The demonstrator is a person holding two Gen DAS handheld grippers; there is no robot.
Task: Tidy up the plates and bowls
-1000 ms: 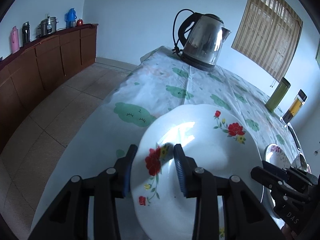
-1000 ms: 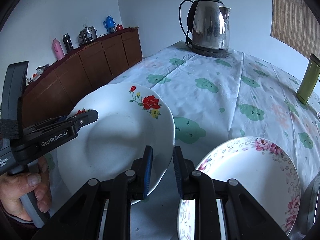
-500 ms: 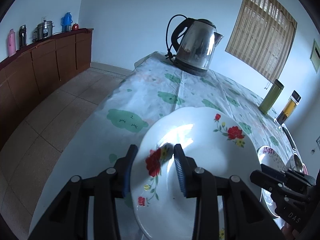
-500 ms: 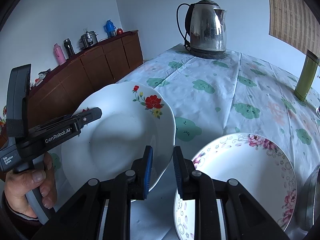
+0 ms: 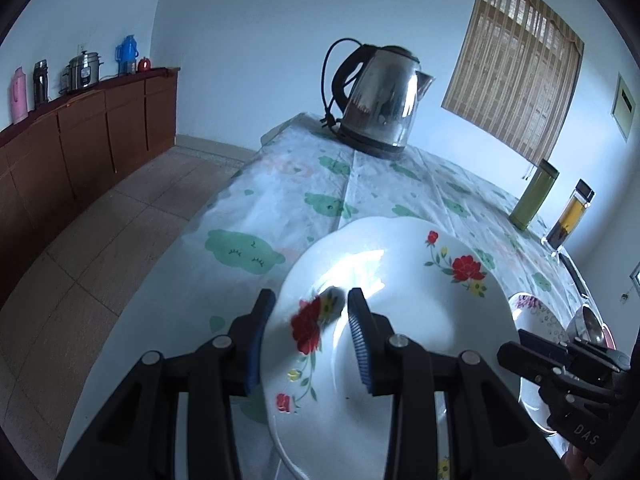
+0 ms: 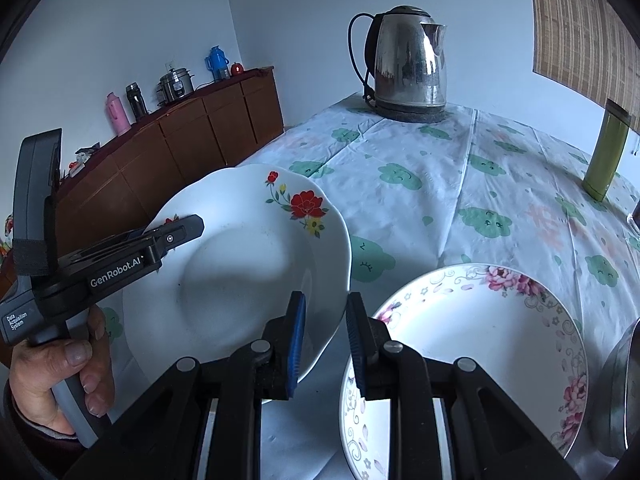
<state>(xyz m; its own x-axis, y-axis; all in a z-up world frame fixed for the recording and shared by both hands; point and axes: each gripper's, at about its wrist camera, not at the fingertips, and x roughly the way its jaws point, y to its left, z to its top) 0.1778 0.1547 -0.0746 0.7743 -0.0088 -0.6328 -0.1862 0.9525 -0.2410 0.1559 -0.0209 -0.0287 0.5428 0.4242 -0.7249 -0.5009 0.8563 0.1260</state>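
Here, red-flower plate point(image 5: 404, 312) held tilted above near-left part of bench point(image 6: 440, 184), rim clamped between pads of left gripper point(image 5: 310, 334). Opposite rim seen between pads of right gripper point(image 6: 324, 338), narrowly apart; contact cannot be told. Pink-flower plate point(image 6: 472, 344) lying flat on bench just right of raised plate. Kettle point(image 6: 408, 64) standing at far end; green tumbler point(image 6: 606, 148) at far right.

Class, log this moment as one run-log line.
left tongs: gripping red-flower plate rim, lifted | right tongs: empty | pink-flower plate: on table
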